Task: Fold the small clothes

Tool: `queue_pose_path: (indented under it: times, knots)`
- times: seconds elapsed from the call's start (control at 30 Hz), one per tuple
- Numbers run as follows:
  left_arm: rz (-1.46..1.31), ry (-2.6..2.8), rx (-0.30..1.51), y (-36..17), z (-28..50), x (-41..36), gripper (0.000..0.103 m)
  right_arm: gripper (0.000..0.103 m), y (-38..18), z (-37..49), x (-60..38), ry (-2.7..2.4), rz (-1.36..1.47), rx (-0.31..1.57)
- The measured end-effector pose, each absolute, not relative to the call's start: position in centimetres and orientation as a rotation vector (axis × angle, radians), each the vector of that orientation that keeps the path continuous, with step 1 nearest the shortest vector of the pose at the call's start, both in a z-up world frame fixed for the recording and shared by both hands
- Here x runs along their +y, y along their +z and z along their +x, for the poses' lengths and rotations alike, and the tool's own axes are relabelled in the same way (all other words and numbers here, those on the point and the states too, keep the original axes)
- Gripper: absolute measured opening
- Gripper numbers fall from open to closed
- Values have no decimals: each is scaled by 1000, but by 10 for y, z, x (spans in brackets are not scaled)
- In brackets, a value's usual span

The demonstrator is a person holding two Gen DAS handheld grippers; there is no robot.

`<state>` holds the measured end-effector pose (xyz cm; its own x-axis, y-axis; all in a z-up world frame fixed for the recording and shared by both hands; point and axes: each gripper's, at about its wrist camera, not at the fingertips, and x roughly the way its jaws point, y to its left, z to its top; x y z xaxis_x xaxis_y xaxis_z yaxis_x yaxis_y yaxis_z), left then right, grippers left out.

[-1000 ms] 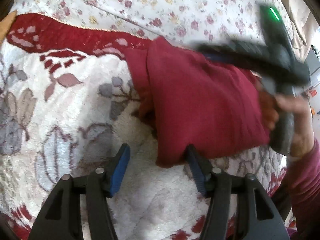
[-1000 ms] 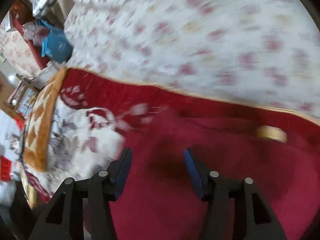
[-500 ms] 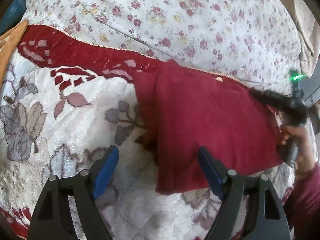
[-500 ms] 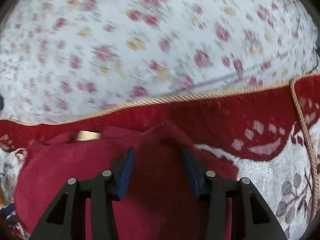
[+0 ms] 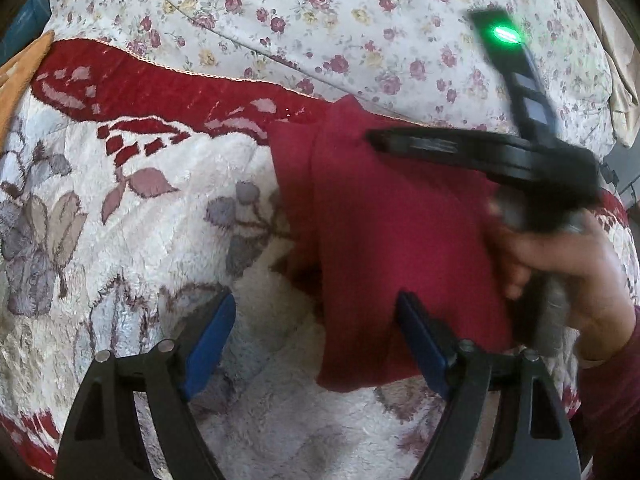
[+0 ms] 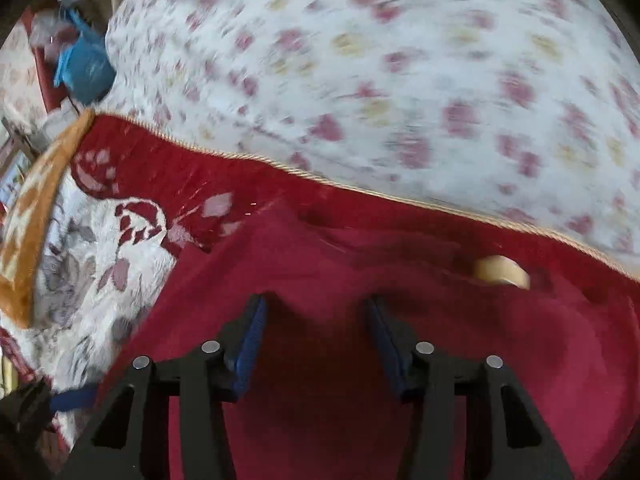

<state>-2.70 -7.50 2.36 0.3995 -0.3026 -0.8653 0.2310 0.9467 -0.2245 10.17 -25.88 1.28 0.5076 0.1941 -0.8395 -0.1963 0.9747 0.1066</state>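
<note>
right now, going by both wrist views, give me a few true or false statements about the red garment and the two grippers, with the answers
1. The red garment lies on a plush floral blanket. True.
2. The left gripper is shut on the garment. False: its jaws stand wide apart, with the garment's near corner between them, ungripped.
3. The right gripper has its jaws apart over the garment. True.
4. The garment is blue. False: it is dark red.
5. A green light glows on the right gripper's body in the left wrist view. True.
6. The garment hangs in the air. False: it rests on the blanket.
</note>
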Motion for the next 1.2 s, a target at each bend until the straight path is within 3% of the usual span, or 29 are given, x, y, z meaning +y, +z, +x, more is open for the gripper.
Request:
queue_pose_path:
  times: [0.3, 0.47, 0.6, 1.0, 1.07, 1.1, 1.17, 1.2]
  knots:
    - [-81, -333, 1118, 19, -25, -73, 85, 57, 5, 127, -234, 173, -130, 1031]
    - [-76, -330, 1116, 18, -27, -74, 85, 58, 26, 113, -242, 232, -25, 1020]
    - [-84, -331, 1116, 19, -31, -72, 85, 76, 39, 102, -236, 328, 36, 1054]
    - [-127, -341, 1131, 19, -34, -68, 88, 90, 3, 106, -171, 340, -189, 1117]
    - [-175, -351, 1145, 17, -32, -63, 89, 89, 1, 105, -173, 331, -214, 1107]
    - [-192, -352, 1145, 17, -32, -61, 89, 82, 2, 105, -177, 331, -194, 1101]
    - [-203, -356, 1144, 19, -33, -60, 89, 64, 8, 104, -194, 335, -131, 1098]
    - [-205, -355, 1143, 19, -32, -59, 89, 45, 12, 104, -202, 360, -91, 1100]
